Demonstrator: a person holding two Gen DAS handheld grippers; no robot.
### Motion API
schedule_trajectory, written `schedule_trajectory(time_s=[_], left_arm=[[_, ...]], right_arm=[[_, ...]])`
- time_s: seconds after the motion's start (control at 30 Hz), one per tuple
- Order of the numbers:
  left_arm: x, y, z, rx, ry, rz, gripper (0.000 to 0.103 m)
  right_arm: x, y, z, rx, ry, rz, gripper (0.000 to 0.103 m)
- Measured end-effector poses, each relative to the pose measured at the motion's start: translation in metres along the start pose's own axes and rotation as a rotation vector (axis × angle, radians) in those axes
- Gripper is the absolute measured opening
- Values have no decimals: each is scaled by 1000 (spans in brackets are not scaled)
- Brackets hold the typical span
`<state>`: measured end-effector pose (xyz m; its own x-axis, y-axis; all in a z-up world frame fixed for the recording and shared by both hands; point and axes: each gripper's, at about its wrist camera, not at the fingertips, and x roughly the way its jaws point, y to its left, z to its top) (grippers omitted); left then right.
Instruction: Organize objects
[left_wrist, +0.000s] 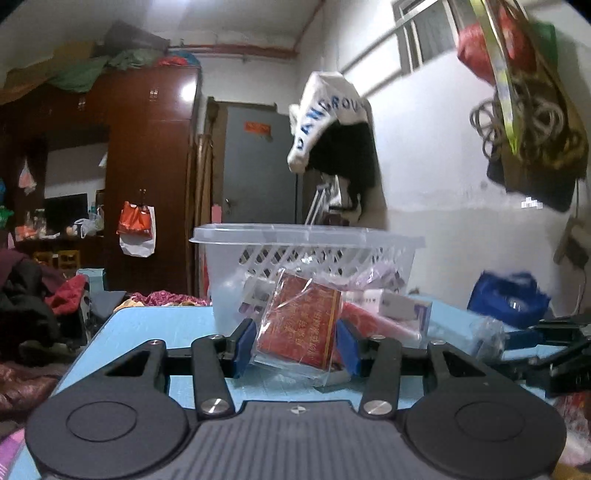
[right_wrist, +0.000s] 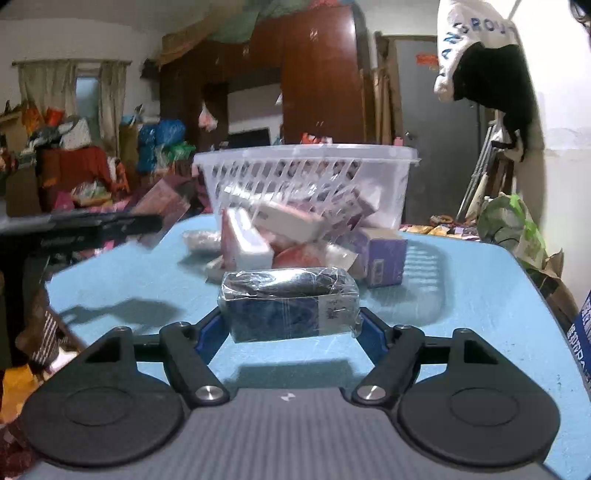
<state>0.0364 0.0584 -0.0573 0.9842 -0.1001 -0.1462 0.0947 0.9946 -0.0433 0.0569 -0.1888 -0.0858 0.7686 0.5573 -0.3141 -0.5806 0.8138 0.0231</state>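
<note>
My left gripper (left_wrist: 295, 345) is shut on a red booklet in a clear bag (left_wrist: 299, 326), held just above the blue table (left_wrist: 155, 328). My right gripper (right_wrist: 291, 326) is shut on a dark blue box wrapped in clear plastic (right_wrist: 290, 304), close over the table (right_wrist: 480, 295). A clear plastic basket (left_wrist: 306, 254) stands behind, also in the right wrist view (right_wrist: 306, 177). In front of it lies a pile of small boxes and packets (right_wrist: 295, 236), with a purple box (right_wrist: 384, 256) at its right.
The left gripper shows at the left edge of the right wrist view (right_wrist: 81, 229); the right gripper shows at the right of the left wrist view (left_wrist: 554, 350). A blue bag (left_wrist: 509, 295) sits at the table's right. Clothes and clutter surround the table.
</note>
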Motion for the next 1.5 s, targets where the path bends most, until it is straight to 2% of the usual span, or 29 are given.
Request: schedule_trajectory(time_s=[0.07, 0.13, 0.2, 0.23, 0.3, 0.33, 0.4, 0.5, 0.57, 0.6, 0.67, 0.73, 0.83, 0.87, 0.93, 1.03, 1.1, 1.17, 1.27, 1.37, 1.43, 1.47, 1.5], left_arm=[[-1, 2, 10, -16, -29, 3, 52], [6, 2, 39, -28, -50, -7, 52], [19, 6, 74, -48, -52, -67, 52], [31, 8, 89, -64, -30, -86, 52], [59, 14, 119, -112, 11, -112, 52], [74, 16, 130, -121, 40, -126, 52], [100, 17, 144, -145, 74, -101, 52], [146, 18, 147, -155, 198, -82, 54], [167, 20, 141, -185, 244, -66, 71], [176, 21, 139, -196, 268, -67, 87], [176, 23, 139, -192, 248, -47, 91], [164, 24, 141, -182, 192, -54, 103], [125, 25, 137, -167, 102, -68, 103], [113, 25, 132, -152, 85, -63, 103], [93, 26, 113, -125, 94, -29, 103], [85, 31, 77, -99, 156, 15, 103], [95, 36, 62, -107, 237, 17, 102], [107, 42, 50, -133, 292, 11, 99], [115, 46, 41, -138, 318, 19, 99], [111, 46, 32, -140, 339, 22, 99], [112, 45, 30, -136, 346, 38, 99], [111, 43, 27, -134, 352, 46, 99], [114, 42, 27, -133, 358, 57, 99]], right_arm=[[-8, 0, 20, -33, -69, -40, 77], [-8, -4, 53, -46, -126, -36, 77], [4, -6, 92, -76, -160, -44, 77], [13, -8, 111, -85, -164, -40, 77], [33, -14, 143, -75, -150, 2, 77], [45, -16, 156, -81, -146, -11, 77], [71, -23, 176, -78, -97, -45, 77], [106, -34, 185, -53, -20, -40, 78], [124, -31, 185, -85, 23, -49, 84], [128, -27, 184, -105, 33, -66, 94], [122, -24, 181, -141, 27, -81, 100], [103, -31, 180, -109, -14, -82, 102], [67, -47, 169, -48, -42, -21, 103], [58, -50, 161, -58, -41, -29, 103], [48, -55, 139, -99, -25, -81, 103], [65, -63, 102, -130, 104, -102, 102], [81, -69, 85, -97, 163, -104, 84], [95, -76, 75, -30, 193, -65, 79], [108, -75, 70, 7, 204, -50, 73], [119, -77, 70, 48, 219, -24, 71], [127, -81, 67, 64, 236, -31, 63], [125, -82, 66, 68, 232, -39, 50], [124, -82, 65, 72, 228, -40, 44]])
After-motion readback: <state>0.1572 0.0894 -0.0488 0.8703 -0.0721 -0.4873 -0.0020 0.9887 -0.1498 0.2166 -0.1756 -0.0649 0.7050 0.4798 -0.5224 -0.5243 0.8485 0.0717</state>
